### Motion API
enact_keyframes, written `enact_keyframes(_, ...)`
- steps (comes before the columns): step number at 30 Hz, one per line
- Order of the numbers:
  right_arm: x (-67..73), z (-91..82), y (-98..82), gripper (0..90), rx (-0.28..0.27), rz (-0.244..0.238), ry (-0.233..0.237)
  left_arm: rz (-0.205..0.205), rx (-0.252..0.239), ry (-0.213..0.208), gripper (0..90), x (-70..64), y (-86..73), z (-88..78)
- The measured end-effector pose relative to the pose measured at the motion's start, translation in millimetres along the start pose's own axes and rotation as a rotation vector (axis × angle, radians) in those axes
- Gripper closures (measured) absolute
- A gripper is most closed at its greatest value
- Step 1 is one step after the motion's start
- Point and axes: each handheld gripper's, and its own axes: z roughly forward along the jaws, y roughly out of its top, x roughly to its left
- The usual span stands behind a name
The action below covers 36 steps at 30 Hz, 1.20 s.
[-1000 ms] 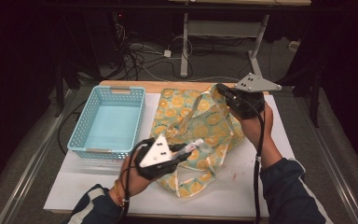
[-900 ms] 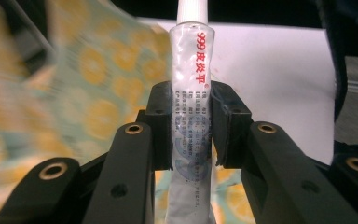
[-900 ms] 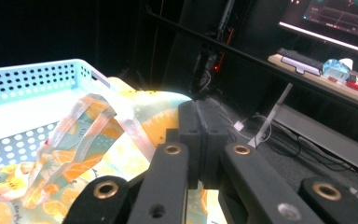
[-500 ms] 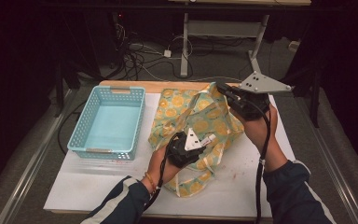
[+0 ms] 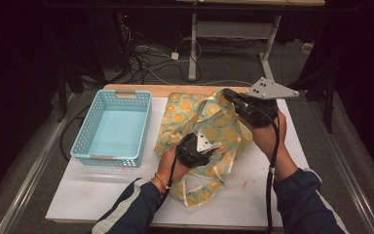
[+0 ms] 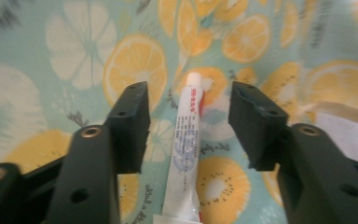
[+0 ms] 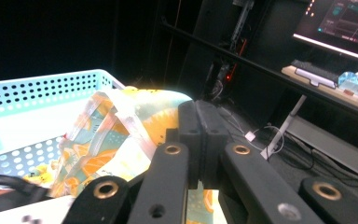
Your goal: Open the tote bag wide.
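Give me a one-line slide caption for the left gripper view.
Left gripper open, its jaws either side of a white tube lying on the citrus-print bag.

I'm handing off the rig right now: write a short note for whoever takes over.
Right tool: shut on the rim of the lemon-print fabric bag, holding its mouth up.
Left tool: open, inside the bag, with the white toothpaste tube lying on the fabric between the jaws.
The light-blue perforated plastic basket sits left of the bag.
Done: the tube is in the bag, released.
Left: probably withdraw the left tool, then let the rim go.
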Motion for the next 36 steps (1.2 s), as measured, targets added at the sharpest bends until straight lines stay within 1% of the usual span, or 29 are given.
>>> enact_keyframes(1, -0.5, 0.6, -1.3, 90.0, 0.002, -0.001, 0.000, 0.024, -0.010, -0.006, 45.7, -2.5, -0.2, -5.0)
enact_keyframes(2, -0.4, 1.0, -2.6, 90.0, 0.008, 0.005, 0.001, 0.055, -0.019, -0.015, 43.3, -5.0, -0.7, -10.9)
enact_keyframes(3, -0.8, 1.6, -3.7, 90.0, 0.011, 0.002, 0.002, 0.080, -0.028, -0.023, 43.3, -7.9, -1.5, -17.0)
enact_keyframes(4, -1.2, 2.2, -4.7, 90.0, 0.013, -0.003, 0.001, 0.099, -0.036, -0.018, 42.6, -10.3, -2.7, -23.7)
enact_keyframes(5, -1.1, 2.5, -5.6, 90.0, 0.017, 0.001, 0.002, 0.110, -0.042, -0.028, 40.4, -11.8, -4.4, -30.9)
enact_keyframes(6, -1.3, 2.7, -6.4, 90.0, 0.019, 0.003, 0.002, 0.123, -0.050, -0.046, 40.0, -12.7, -6.7, -37.9)
enact_keyframes(7, -1.7, 2.7, -6.9, 90.0, 0.022, 0.005, 0.002, 0.142, -0.048, -0.064, 40.1, -13.5, -9.1, -44.5)
enact_keyframes(8, -2.1, 2.6, -7.2, 90.0, 0.022, 0.003, 0.001, 0.153, -0.046, -0.072, 40.3, -14.7, -11.9, -50.8)
enact_keyframes(9, -2.3, 2.4, -7.5, 90.0, 0.022, 0.004, 0.001, 0.152, -0.050, -0.071, 40.3, -15.5, -15.0, -56.8)
enact_keyframes(10, -2.2, 2.1, -7.7, 90.0, 0.023, 0.007, 0.001, 0.157, -0.044, -0.083, 40.3, -16.4, -18.1, -62.4)
enact_keyframes(11, -2.2, 1.9, -7.9, 90.0, 0.023, 0.009, -0.001, 0.181, -0.038, -0.074, 40.4, -17.7, -21.2, -68.4)
enact_keyframes(12, -2.4, 1.9, -8.4, 90.0, 0.023, 0.006, 0.000, 0.189, -0.039, -0.062, 40.4, -18.8, -24.5, -74.3)
enact_keyframes(14, -2.4, 1.8, -9.7, 90.0, 0.026, 0.005, 0.002, 0.187, -0.054, -0.054, 39.5, -18.5, -31.3, -86.2)
enact_keyframes(16, -2.6, 2.2, -11.6, 90.0, 0.028, 0.005, 0.000, 0.176, -0.074, -0.029, 38.1, -16.6, -38.1, -96.5)
enact_keyframes(19, -3.3, 2.8, -14.9, 90.0, 0.036, 0.011, 0.001, 0.167, -0.091, 0.006, 36.5, -11.6, -49.0, -107.9)
enact_keyframes(20, -3.5, 2.9, -16.1, 90.0, 0.038, 0.014, 0.000, 0.156, -0.092, 0.018, 34.7, -8.8, -52.7, -111.1)
enact_keyframes(21, -3.7, 2.9, -17.4, 90.0, 0.038, 0.016, 0.001, 0.135, -0.096, 0.020, 33.5, -5.5, -56.5, -113.7)
enact_keyframes(24, -4.4, 2.2, -21.3, 90.0, 0.043, 0.022, 0.001, 0.085, -0.097, 0.066, 29.6, 4.6, -66.7, -119.7)
enact_keyframes(26, -4.6, 1.3, -24.2, 90.0, 0.044, 0.025, -0.001, 0.047, -0.098, 0.085, 25.4, 11.1, -73.1, -121.3)
enact_keyframes(28, -5.3, -0.6, -27.5, 90.0, 0.043, 0.029, -0.002, 0.052, -0.084, 0.073, 24.9, 15.2, -78.4, -120.4)
enact_keyframes(29, -6.2, -1.5, -29.3, 90.0, 0.041, 0.033, -0.002, 0.067, -0.071, 0.080, 23.4, 15.7, -80.2, -119.0)
enact_keyframes(30, -7.0, -2.3, -31.4, 90.0, 0.041, 0.039, -0.002, 0.074, -0.059, 0.076, 22.3, 16.3, -81.8, -117.2)
enact_keyframes(31, -7.8, -2.8, -33.6, 90.0, 0.045, 0.042, -0.003, 0.066, -0.051, 0.061, 22.3, 17.4, -83.2, -115.1)
enact_keyframes(32, -8.7, -3.2, -35.8, 90.0, 0.048, 0.043, -0.001, 0.064, -0.043, 0.053, 21.9, 18.3, -84.4, -112.8)
enact_keyframes(33, -9.3, -3.9, -37.9, 90.0, 0.050, 0.047, 0.001, 0.069, -0.032, 0.056, 21.9, 19.1, -85.5, -110.6)
enact_keyframes(36, -10.2, -6.6, -43.0, 90.0, 0.049, 0.053, -0.001, 0.041, 0.001, 0.050, 21.9, 22.5, -88.9, -102.9)
